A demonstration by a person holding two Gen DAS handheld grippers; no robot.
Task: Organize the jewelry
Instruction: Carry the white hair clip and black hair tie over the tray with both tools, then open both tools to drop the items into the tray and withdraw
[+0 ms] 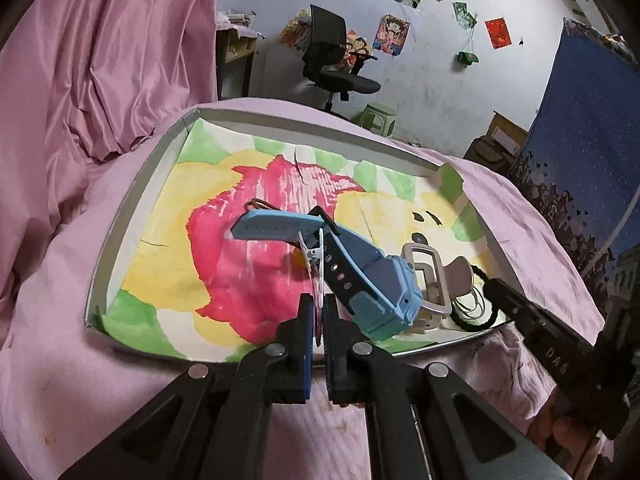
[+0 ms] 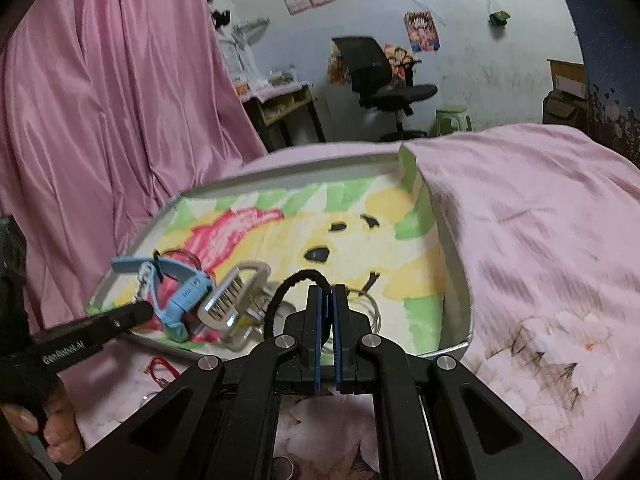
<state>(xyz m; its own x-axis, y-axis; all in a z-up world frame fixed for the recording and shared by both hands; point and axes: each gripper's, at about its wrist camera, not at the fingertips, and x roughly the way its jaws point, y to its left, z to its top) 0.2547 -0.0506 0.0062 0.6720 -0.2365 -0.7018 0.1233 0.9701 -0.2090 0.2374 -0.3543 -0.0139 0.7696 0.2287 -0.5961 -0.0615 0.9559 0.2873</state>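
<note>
Resting on a pink bedspread (image 2: 540, 216), a shallow tray (image 1: 120, 216) lined with a painted flower-and-bear picture holds the jewelry, heaped toward its near edge. The left gripper (image 1: 319, 312) has its fingers (image 1: 306, 336) clenched on a thin pink-edged piece, too slim to identify, just below a white clip (image 1: 311, 254) at 12 o'clock from the tips. A blue watch (image 1: 384, 288) lies at 2 o'clock from them, its strap running up to 11 o'clock, with a silver buckle (image 1: 426, 276) beside it. The right gripper (image 2: 328, 300) has fingers pressed nearly together over a black cord loop (image 2: 296, 280); whether they pinch it, I cannot tell. A red piece (image 2: 160, 366) lies on the bed.
</note>
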